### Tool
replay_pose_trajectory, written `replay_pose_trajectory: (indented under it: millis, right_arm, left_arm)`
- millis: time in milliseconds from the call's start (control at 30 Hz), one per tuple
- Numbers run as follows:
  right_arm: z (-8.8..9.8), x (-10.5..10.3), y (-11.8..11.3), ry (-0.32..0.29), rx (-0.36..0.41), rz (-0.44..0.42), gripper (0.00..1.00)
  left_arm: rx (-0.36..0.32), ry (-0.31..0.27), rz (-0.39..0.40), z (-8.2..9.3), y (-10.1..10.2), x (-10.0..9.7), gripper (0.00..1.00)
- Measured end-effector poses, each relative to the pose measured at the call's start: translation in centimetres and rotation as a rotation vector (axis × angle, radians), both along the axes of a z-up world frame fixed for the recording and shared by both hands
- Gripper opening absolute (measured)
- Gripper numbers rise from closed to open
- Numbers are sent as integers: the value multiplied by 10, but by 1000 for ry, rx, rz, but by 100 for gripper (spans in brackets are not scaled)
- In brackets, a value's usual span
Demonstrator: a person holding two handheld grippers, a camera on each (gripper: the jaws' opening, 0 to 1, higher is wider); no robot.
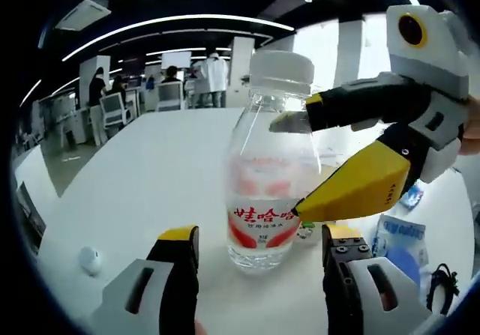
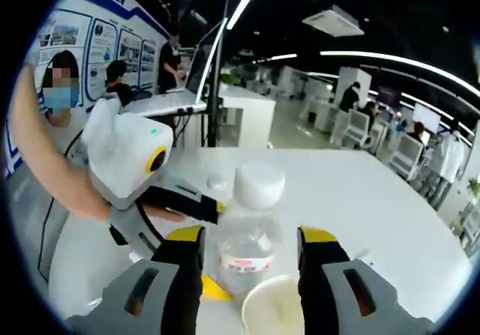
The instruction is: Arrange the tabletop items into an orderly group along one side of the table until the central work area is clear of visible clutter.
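In the left gripper view, a clear water bottle (image 1: pixel 270 166) is seen upright on the white table (image 1: pixel 150 177), centred just ahead of the left gripper (image 1: pixel 260 252), whose jaws are spread wider than it. The right gripper (image 1: pixel 300 163), entering from the right, straddles the bottle with jaws apart; contact cannot be judged.

In the right gripper view, the bottle (image 2: pixel 247 237) stands between the right gripper's (image 2: pixel 250 254) parted jaws, its long axis vertical. A pale cup (image 2: pixel 274 305) sits nearer. The right gripper is judged closer.

Both claws agape: left claw (image 1: pixel 259 249), right claw (image 2: pixel 250 249).
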State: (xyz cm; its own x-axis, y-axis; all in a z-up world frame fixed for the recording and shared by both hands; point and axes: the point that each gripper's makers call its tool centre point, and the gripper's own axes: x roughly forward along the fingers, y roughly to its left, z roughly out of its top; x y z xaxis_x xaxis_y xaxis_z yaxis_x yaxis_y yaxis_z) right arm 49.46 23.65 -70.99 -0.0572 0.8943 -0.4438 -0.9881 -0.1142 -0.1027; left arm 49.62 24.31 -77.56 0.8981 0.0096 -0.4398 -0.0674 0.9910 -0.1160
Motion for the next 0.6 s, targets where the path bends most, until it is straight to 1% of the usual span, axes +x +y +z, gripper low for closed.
replay_pose_trajectory:
  millis: [67,100,133,233,300,500,567,600]
  right_arm:
    - [3,2,-3,2,-4,-16,63]
    - [5,2,-5,19,-9,-22,64]
    - [7,2,-7,24,-7,-25,65]
    - [11,7,-12,30,-3,-41,65]
    - [13,9,-17,49,-7,-56,65]
    - [20,10,-33,41,-14,-73,65]
    - [20,8,-38,23,-25,-66,65]
    - [19,6,-42,1,-38,-50,64]
  left_arm:
    - [-10,4,-8,1,-1,-4,70]
    - [-17,3,-8,2,-1,-6,72]
    - [-38,1,-8,3,-2,-8,74]
    - [-24,12,-10,3,-3,-16,73]
    - [-25,20,-13,5,-4,-21,74]
    - [-13,25,-15,14,-5,-30,73]
    - [-9,22,-5,18,-5,-34,73]
    - [-13,20,-3,20,-6,-36,73]
